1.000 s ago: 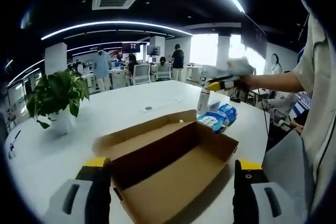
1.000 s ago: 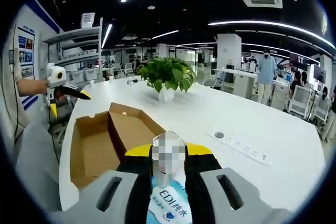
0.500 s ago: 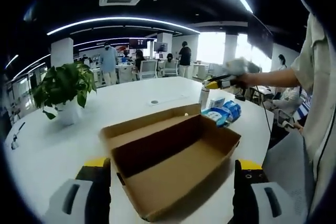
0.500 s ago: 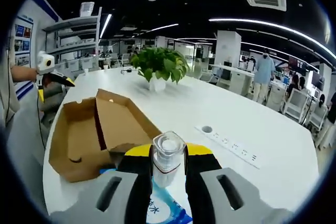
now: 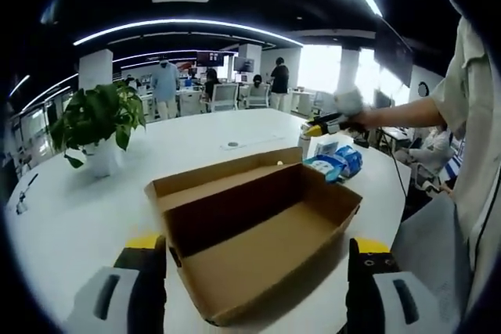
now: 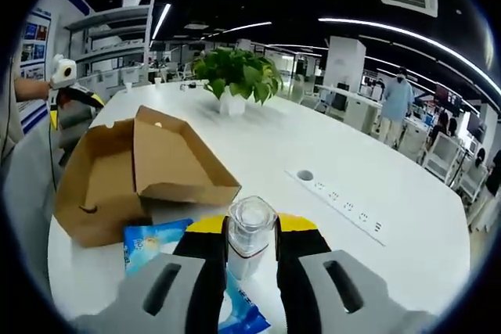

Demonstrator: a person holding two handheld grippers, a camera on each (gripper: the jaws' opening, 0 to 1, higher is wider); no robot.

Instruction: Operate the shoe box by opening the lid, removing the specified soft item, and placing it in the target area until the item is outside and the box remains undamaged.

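Note:
The open brown shoe box [image 5: 258, 228] lies on the white table [image 5: 70, 224] with its lid folded back and its inside bare. My left gripper [image 5: 254, 287] is open, its jaws wide apart at the box's near edge. Beyond the box lies a blue soft packet [image 5: 334, 163]. In the right gripper view my right gripper [image 6: 250, 252] is shut on a clear plastic bottle [image 6: 250, 224], which stands upright between the jaws. The blue packet [image 6: 155, 240] lies on the table beside the box [image 6: 117, 174]. In the left gripper view the right gripper [image 5: 329, 123] is held above the packet.
A potted green plant [image 5: 98, 123] stands at the table's far left, also seen as the plant [image 6: 239, 76]. A socket strip [image 6: 344, 210] is set into the tabletop. A person's sleeve [image 5: 470, 138] fills the right edge. Desks and people stand far behind.
The right gripper, still holding the bottle, has come down nearer the table, and more of the blue packet now shows to the left of its jaws. The left gripper stays open by the box.

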